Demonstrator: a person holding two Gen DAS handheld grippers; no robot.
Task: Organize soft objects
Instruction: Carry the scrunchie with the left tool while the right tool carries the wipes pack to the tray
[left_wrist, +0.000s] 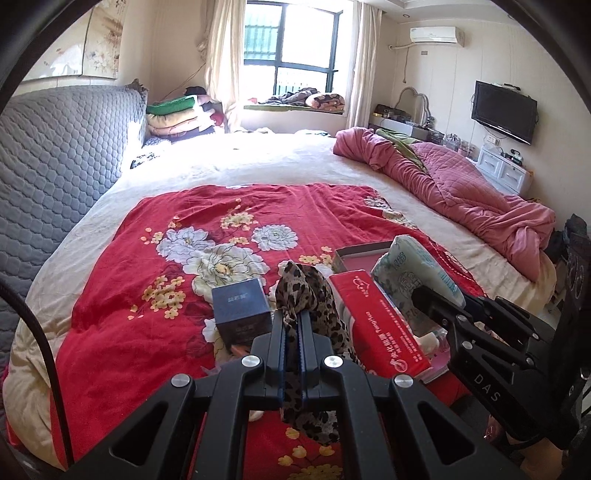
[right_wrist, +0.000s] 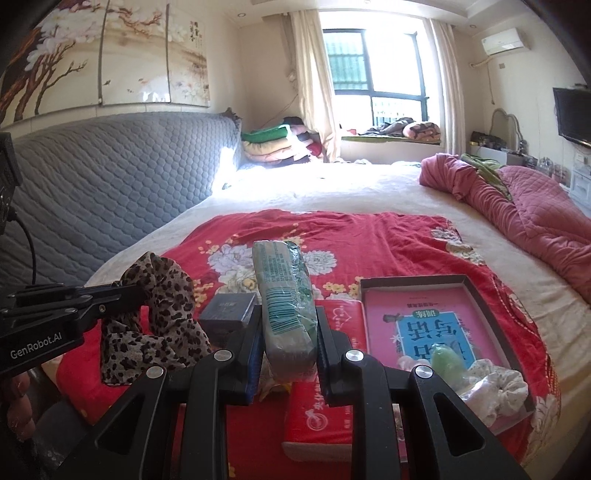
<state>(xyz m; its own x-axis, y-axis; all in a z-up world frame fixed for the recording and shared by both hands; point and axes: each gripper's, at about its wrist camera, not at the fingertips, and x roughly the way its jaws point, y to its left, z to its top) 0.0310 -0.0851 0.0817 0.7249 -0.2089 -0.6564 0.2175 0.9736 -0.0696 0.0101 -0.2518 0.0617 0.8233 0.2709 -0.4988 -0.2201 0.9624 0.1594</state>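
Clamping a leopard-print scarf (left_wrist: 295, 295), the left gripper (left_wrist: 291, 332) hung left of the right gripper (right_wrist: 290, 332), whose fingers pinched an upright tissue pack (right_wrist: 284, 295) above the bed (left_wrist: 258, 162).

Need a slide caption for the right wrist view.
Right gripper clamps a green tissue pack above the red floral blanket.

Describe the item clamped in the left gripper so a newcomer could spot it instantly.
Start at the red floral blanket spread on the bed. At its near edge, beside a dark blue box and a red tissue pack, the left gripper is shut on a leopard-print scarf. It is the only limp, spotted brown fabric there.
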